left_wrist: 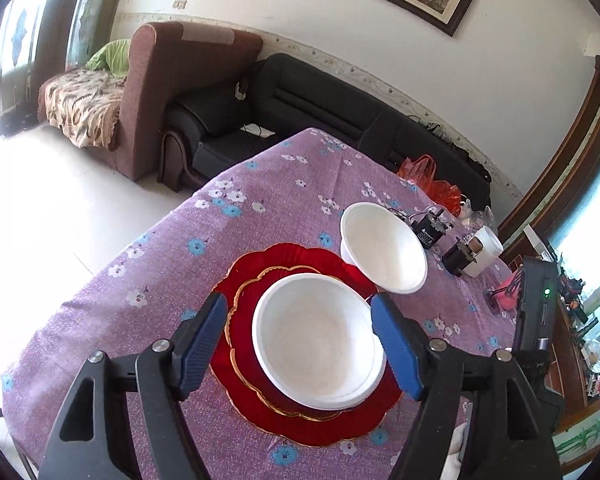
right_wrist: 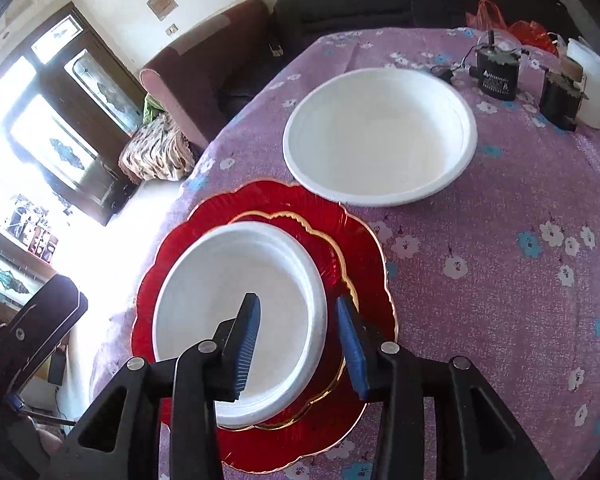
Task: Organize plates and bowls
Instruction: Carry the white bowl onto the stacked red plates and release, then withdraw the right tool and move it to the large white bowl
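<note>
A white bowl [left_wrist: 318, 340] sits on a smaller red gold-rimmed plate stacked on a large red scalloped plate [left_wrist: 260, 272]. My left gripper [left_wrist: 300, 336] is open, its blue pads on either side of this bowl above it. A second white bowl [left_wrist: 384, 248] stands on the table behind. In the right wrist view my right gripper [right_wrist: 300, 344] is open, its pads straddling the near rim of the stacked bowl [right_wrist: 236, 292] on the red plate [right_wrist: 364, 264]. The second bowl [right_wrist: 380, 136] lies farther back.
The table has a purple floral cloth [left_wrist: 160, 272]. Black adapters [right_wrist: 496, 72] and a white cup [right_wrist: 588, 80] stand at the far right edge, beside a red plastic bag [left_wrist: 428, 176]. Sofas [left_wrist: 260, 112] stand beyond the table. The other gripper's body [left_wrist: 536, 312] shows at the right.
</note>
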A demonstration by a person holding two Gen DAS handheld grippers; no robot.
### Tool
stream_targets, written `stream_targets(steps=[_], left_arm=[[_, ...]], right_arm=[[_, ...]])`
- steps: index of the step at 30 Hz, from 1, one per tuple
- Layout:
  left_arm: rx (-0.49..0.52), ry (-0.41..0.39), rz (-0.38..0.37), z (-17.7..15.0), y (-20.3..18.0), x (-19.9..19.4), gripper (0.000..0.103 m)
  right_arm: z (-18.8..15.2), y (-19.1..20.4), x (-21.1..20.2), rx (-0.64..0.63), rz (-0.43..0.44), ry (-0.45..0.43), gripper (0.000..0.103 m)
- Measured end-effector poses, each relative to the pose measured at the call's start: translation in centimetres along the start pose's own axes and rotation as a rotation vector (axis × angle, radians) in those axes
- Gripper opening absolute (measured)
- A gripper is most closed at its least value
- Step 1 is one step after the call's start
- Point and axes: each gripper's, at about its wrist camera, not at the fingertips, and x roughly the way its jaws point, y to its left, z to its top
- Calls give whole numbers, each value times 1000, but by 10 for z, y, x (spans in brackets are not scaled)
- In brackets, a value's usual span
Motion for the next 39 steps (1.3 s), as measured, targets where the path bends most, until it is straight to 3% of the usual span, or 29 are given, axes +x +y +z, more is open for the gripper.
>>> stream_targets(steps=[1, 3, 5, 10, 13, 17, 23, 27, 32, 33, 34, 35, 36, 39], left_arm=[[23, -34, 33, -3, -6, -9, 78], [72, -89, 110, -8, -21, -22, 92], [118, -142, 152, -16, -37, -33, 95], [252, -203, 110, -46, -84, -47, 96], [312, -159, 49, -61, -107, -42, 96], [318, -80, -21, -77, -127, -29, 96], [334, -2, -66, -97, -153, -8, 96], [361, 35, -86, -108, -171, -3, 96], [384, 47, -84, -112, -177, -3, 96], [381, 46, -81, -111, -176, -3, 96], [377, 44, -77, -111, -174, -3, 96], [372, 42, -73, -109, -171, -4, 96], [368, 41, -70, -108, -169, -3, 96], [345, 58, -73, -106, -163, 2, 96]], right_arm=[[0, 0, -9, -4, -2, -29, 48], [-4, -4, -29, -12, -14, -83, 57], [-13, -9, -50, -16, -30, -133, 64], [-48, -41, -98, -22, -96, -224, 65], [-67, -77, -132, 14, -148, -273, 65], [-98, -147, -188, 135, -235, -361, 66], [-140, -250, -253, 337, -356, -415, 67], [-149, -284, -257, 416, -360, -393, 67], [-128, -306, -220, 460, -357, -306, 66], [-124, -304, -210, 468, -357, -294, 60], [-121, -306, -204, 473, -345, -281, 37], [-118, -305, -197, 470, -334, -265, 29], [-117, -302, -193, 464, -320, -260, 23], [-112, -283, -183, 398, -257, -239, 20]])
